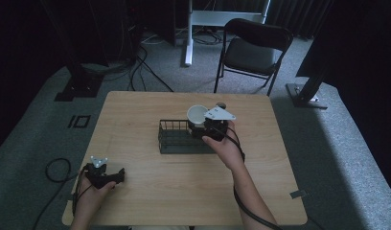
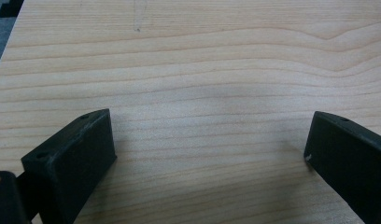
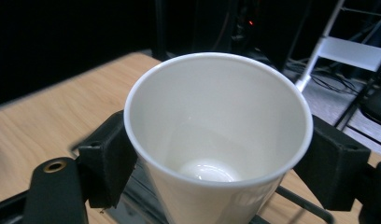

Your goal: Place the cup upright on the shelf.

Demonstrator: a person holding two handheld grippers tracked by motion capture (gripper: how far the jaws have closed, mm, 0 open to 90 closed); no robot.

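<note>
One plain white cup (image 3: 216,140), unlabelled.

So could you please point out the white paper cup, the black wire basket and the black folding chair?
white paper cup (image 3: 216,140): right gripper view, inner wall.
black wire basket (image 1: 168,139): high view, left wall.
black folding chair (image 1: 249,55): high view, seat.

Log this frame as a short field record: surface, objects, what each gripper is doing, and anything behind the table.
surface: wooden table
objects: white paper cup, black wire basket
cup state: upright, nothing inside, over the basket's right end
right gripper: shut on the cup, a jaw on either side
left gripper: open, holding nothing, resting near the table's front left corner
background: black folding chair on grey carpet, beyond the far edge
</note>
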